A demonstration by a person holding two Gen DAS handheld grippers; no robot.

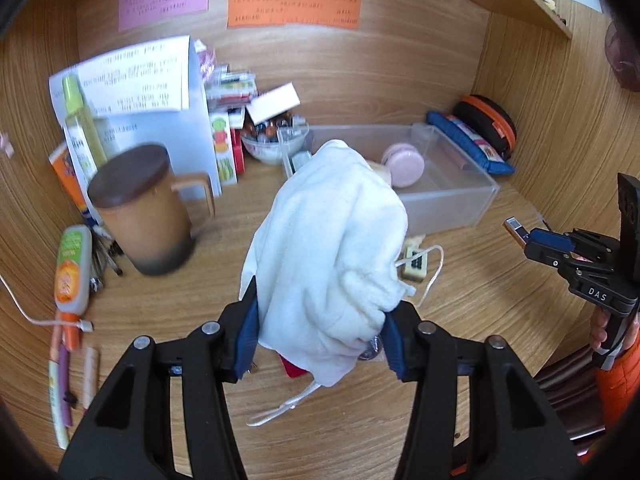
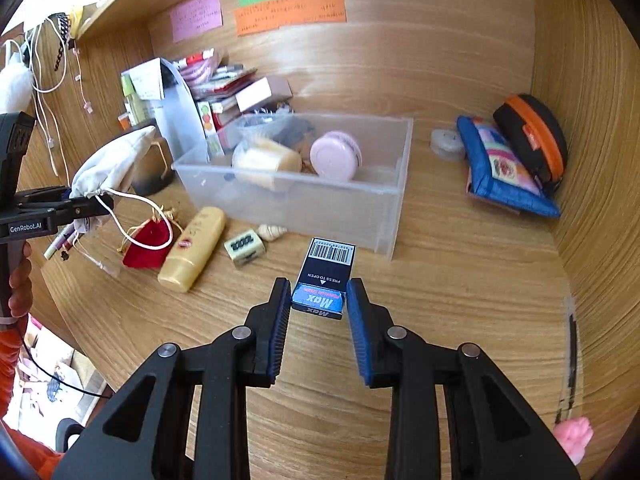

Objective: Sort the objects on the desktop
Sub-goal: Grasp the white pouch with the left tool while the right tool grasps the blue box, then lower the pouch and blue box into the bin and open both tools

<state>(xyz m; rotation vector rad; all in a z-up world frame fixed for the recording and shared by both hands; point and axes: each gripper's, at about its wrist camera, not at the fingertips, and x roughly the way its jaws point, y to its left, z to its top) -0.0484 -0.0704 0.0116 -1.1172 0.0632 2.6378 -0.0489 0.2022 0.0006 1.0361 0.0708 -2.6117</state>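
Note:
My left gripper (image 1: 320, 312) is shut on a white drawstring pouch (image 1: 332, 248) and holds it above the desk; the pouch also shows in the right wrist view (image 2: 112, 164). My right gripper (image 2: 318, 298) is shut on a small black and blue staple box (image 2: 326, 276), held just above the desk in front of the clear plastic bin (image 2: 304, 200). The bin (image 1: 448, 196) holds a pink round case (image 2: 336, 154) and a cream jar (image 2: 266, 162). The right gripper also shows in the left wrist view (image 1: 536, 240).
A brown lidded mug (image 1: 144, 208), papers and boxes stand at the back left. A red pouch (image 2: 146, 242), yellow tube (image 2: 194, 248), dice-like block (image 2: 245, 246) and shell (image 2: 272, 232) lie before the bin. A blue pouch (image 2: 504, 172) and black-orange case (image 2: 534, 136) sit right.

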